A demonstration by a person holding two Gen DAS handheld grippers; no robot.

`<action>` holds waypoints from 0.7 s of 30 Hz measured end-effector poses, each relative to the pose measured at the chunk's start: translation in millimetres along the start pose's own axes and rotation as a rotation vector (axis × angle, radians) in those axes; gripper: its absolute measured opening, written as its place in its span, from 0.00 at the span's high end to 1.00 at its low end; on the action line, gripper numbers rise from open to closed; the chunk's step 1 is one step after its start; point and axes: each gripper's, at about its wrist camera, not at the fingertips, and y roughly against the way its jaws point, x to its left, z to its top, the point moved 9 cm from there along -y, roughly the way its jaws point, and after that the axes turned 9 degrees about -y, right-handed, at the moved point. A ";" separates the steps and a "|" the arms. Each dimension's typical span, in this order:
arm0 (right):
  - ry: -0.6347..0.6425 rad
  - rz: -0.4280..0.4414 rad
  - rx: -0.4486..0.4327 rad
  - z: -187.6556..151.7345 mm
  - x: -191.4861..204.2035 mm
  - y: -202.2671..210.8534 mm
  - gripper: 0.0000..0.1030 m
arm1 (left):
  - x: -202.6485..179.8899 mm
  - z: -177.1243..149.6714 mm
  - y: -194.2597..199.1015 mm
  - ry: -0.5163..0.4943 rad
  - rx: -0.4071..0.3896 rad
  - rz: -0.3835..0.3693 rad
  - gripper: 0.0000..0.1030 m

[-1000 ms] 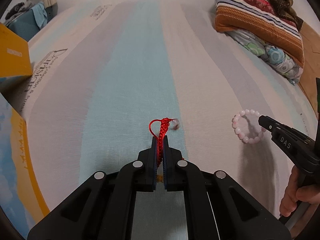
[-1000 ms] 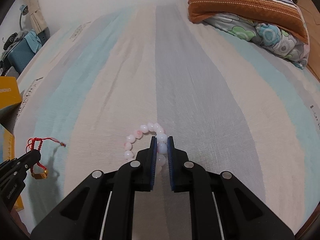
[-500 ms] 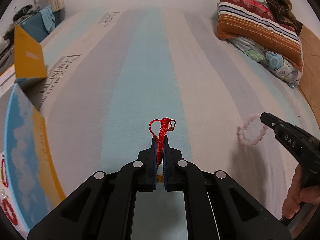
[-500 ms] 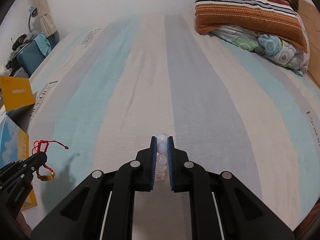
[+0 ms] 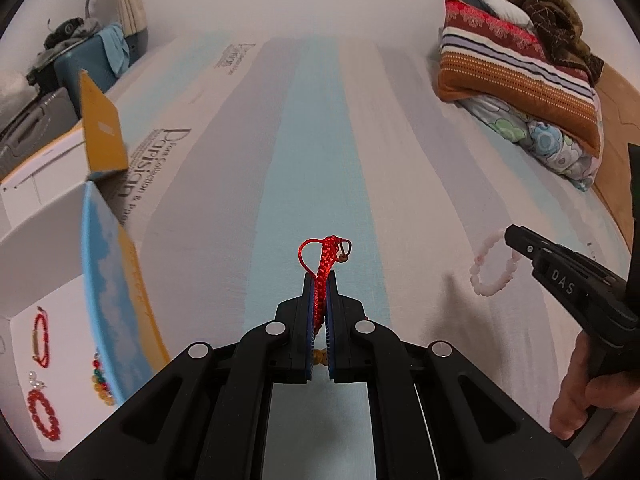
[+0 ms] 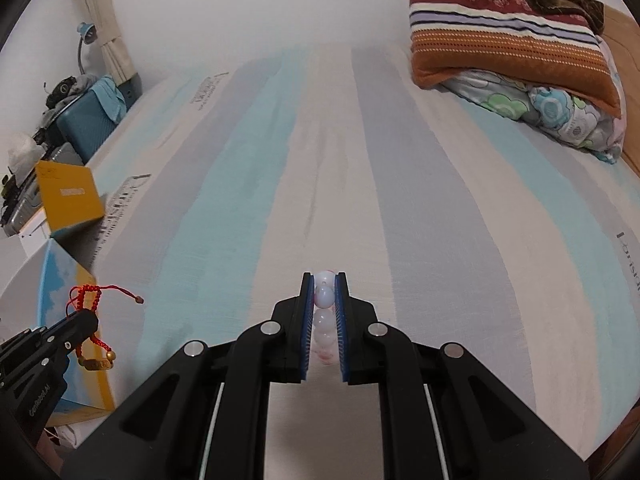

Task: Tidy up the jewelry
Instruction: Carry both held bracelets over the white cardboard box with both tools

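Two claws: right claw (image 5: 516, 236) reads "DAS".

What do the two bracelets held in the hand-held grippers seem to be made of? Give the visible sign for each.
Red bracelet in the left hand-held gripper: probably braided cord, matte; the plaited weave and thin loose loop show it. A small gold-coloured charm hangs below, maybe metal.

Pink bracelet in the right hand-held gripper: round, glossy, translucent pale beads, possibly stone, glass or plastic; the look leaves that open.

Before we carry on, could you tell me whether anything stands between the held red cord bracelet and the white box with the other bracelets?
The box's raised blue and yellow flap stands between the red cord bracelet and the white box.
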 end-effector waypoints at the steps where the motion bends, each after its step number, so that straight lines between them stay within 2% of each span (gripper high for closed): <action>1: 0.002 0.005 0.000 0.1 4.8 2.6 0.91 | 2.3 0.6 4.0 0.001 -0.003 0.006 0.96; 21: 0.093 0.141 -0.065 1.7 112.4 77.0 0.91 | 78.7 -4.6 78.8 0.089 -0.049 0.081 0.96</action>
